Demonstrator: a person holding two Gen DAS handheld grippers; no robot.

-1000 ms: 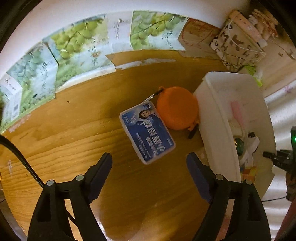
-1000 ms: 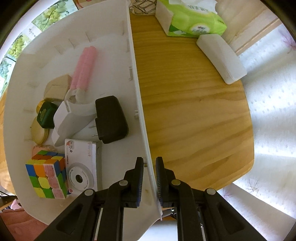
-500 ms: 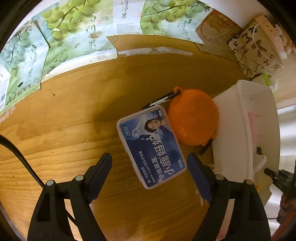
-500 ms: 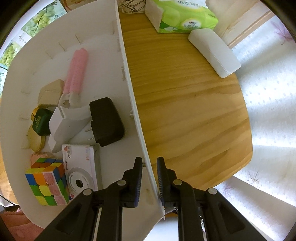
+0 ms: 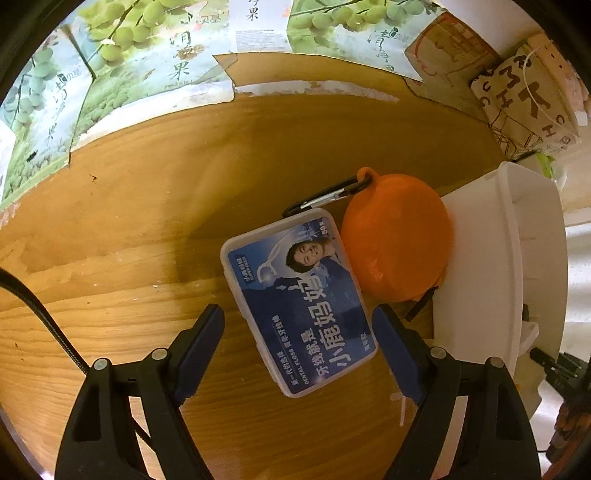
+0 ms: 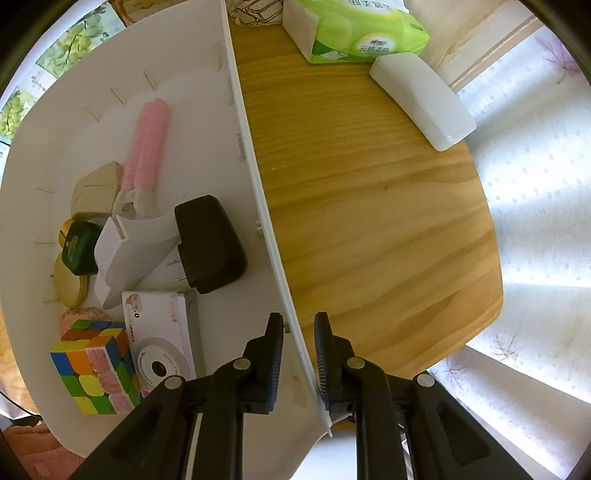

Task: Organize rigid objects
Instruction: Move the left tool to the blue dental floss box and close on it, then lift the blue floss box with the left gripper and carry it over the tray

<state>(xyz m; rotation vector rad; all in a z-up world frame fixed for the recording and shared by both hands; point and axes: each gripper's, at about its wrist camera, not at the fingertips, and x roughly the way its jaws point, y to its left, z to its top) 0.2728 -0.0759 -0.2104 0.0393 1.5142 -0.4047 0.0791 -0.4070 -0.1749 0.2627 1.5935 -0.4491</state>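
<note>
In the left wrist view a blue-labelled dental floss box (image 5: 297, 302) lies flat on the wooden table. An orange round pouch (image 5: 397, 236) with a carabiner touches its right side. My left gripper (image 5: 298, 332) is open, its fingers on either side of the box's near end. The white bin (image 5: 517, 258) stands just right of the pouch. In the right wrist view my right gripper (image 6: 298, 343) straddles the white bin's right wall (image 6: 255, 173), fingers close on each side of it. The bin holds a Rubik's cube (image 6: 94, 369), a white camera (image 6: 159, 343), a black charger (image 6: 208, 243) and a pink tube (image 6: 147, 140).
Green grape-printed cartons (image 5: 147, 55) and a patterned bag (image 5: 524, 99) line the table's far edge. A green tissue pack (image 6: 354, 29) and a white case (image 6: 423, 99) lie on the table right of the bin. The table edge (image 6: 495, 280) curves at the right.
My left gripper has moved forward and down over the floss box, which now sits between its open fingers. My right gripper's fingers have parted a little around the bin wall.
</note>
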